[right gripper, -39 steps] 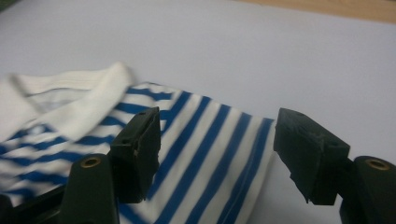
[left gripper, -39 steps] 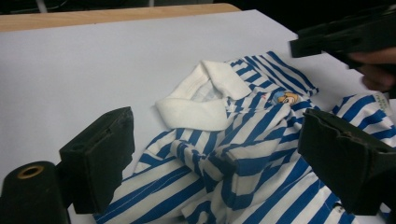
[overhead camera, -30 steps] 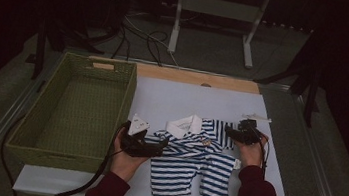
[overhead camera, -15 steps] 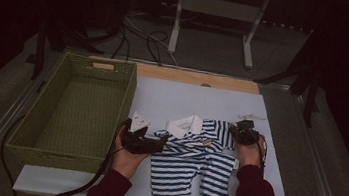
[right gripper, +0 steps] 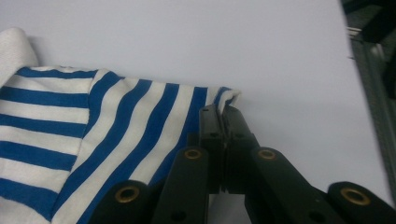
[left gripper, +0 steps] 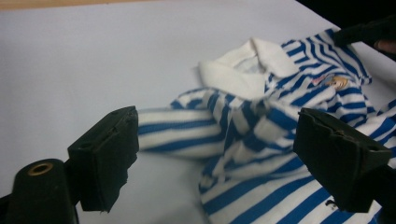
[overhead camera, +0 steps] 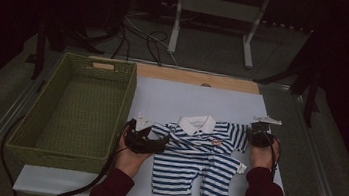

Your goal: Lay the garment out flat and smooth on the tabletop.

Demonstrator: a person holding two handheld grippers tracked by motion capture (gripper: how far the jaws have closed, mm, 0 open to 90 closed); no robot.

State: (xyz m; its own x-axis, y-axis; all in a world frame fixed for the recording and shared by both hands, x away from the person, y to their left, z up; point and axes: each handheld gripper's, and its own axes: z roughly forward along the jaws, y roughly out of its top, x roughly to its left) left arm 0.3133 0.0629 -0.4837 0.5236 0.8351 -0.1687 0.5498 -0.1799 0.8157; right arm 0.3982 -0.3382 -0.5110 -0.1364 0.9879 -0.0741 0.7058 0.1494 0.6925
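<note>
Here, nearest the desk's (overhead camera: pixel 172 98) front edge, lie the two short legs of a small blue-and-white striped garment (overhead camera: pixel 196 153), hems just short of that edge. The garment is spread flat on the pale surface, right of the middle, with its white collar (overhead camera: pixel 197 124) pointing toward the far edge.

Left tool (overhead camera: pixel 157 143): held low by the left hand (overhead camera: pixel 130 158), lying level and pointing toward the right edge, at the garment's left sleeve. Jaws stand well apart and have just been easing inward. The left gripper view shows the bunched sleeve (left gripper: pixel 187 130) lying between the two pads (left gripper: pixel 109 154), neither pressing on it.

Right tool (overhead camera: pixel 255 133): at the garment's right sleeve, close to the desk's right edge, right hand (overhead camera: pixel 262 156) behind it. Jaws have just been closing and are now together, clamped on the sleeve's outer hem; the right gripper view shows the striped corner (right gripper: pixel 224 98) pinched between the tips (right gripper: pixel 223 119).

Left of the garment, a green woven basket (overhead camera: pixel 126 107) sits along the desk's left edge, its long side running front to back.

Beyond the far edge: a strip of bare wood (overhead camera: pixel 195 78), then dim floor with cables (overhead camera: pixel 140 33) and a metal stand (overhead camera: pixel 213 12).
</note>
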